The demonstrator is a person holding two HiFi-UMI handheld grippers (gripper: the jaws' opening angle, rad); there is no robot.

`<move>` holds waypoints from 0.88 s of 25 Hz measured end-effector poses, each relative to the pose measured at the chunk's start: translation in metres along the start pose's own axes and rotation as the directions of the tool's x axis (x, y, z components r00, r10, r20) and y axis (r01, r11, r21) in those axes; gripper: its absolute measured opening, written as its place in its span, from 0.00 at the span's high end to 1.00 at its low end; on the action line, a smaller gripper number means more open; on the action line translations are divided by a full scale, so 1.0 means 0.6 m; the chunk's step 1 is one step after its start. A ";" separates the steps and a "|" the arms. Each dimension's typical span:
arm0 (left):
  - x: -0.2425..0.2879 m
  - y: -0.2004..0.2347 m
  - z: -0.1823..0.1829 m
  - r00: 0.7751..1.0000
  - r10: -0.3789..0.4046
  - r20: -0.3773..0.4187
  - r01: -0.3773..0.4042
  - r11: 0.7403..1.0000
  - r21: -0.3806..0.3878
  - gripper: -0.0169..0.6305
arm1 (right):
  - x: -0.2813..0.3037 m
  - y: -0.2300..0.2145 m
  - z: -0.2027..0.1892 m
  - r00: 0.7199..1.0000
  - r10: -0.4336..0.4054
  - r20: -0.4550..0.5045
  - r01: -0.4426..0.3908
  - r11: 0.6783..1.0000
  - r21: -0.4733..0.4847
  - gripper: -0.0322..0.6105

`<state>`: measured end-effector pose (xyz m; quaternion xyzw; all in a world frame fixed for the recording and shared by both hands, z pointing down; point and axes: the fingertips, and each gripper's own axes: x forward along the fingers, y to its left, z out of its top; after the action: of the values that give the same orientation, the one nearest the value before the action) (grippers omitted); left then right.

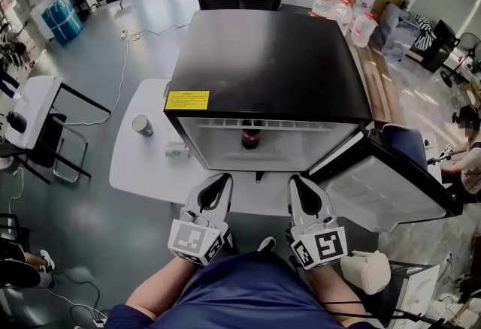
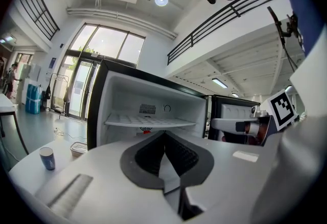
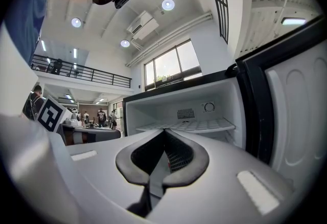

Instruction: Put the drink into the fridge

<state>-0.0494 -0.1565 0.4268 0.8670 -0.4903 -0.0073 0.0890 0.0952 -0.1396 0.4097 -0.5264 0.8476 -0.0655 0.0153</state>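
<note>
You hold both grippers level in front of the open fridge [image 1: 270, 57], which stands on the white bench [image 1: 135, 162]. The fingers of your left gripper [image 1: 218, 186] are pressed together with nothing between them. The fingers of your right gripper [image 1: 301, 188] are likewise closed and empty. The drink [image 1: 251, 137], a dark bottle with a red label, stands upright inside the fridge, midway between the side walls and apart from both grippers. The fridge door [image 1: 391, 177] hangs open on your right. On the bench to the left of the fridge sit a paper cup [image 1: 142, 125] and a small clear container [image 1: 176, 148].
</note>
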 end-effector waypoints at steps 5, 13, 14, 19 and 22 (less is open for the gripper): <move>-0.002 0.004 -0.002 1.000 0.008 0.008 -0.008 1.000 -0.002 0.97 | -0.001 0.002 -0.003 1.000 -0.004 -0.004 0.004 1.000 -0.002 0.94; -0.005 0.012 -0.002 1.000 0.021 0.011 -0.021 1.000 0.007 0.97 | 0.001 0.004 -0.008 1.000 -0.011 -0.005 0.011 1.000 0.001 0.94; -0.006 0.012 -0.003 1.000 0.022 0.010 -0.022 1.000 0.008 0.97 | 0.002 0.004 -0.008 1.000 -0.012 -0.005 0.012 1.000 0.001 0.94; -0.007 0.008 -0.008 1.000 0.015 -0.002 -0.015 1.000 0.014 0.97 | 0.000 0.006 -0.008 1.000 -0.010 -0.007 0.010 1.000 0.000 0.94; -0.008 0.004 -0.017 1.000 0.006 -0.015 -0.006 0.999 0.031 0.97 | -0.002 0.007 -0.009 1.000 -0.012 -0.005 0.012 1.000 -0.003 0.94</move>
<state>-0.0532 -0.1522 0.4367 0.8668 -0.4923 0.0071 0.0791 0.0913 -0.1359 0.4147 -0.5314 0.8445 -0.0655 0.0117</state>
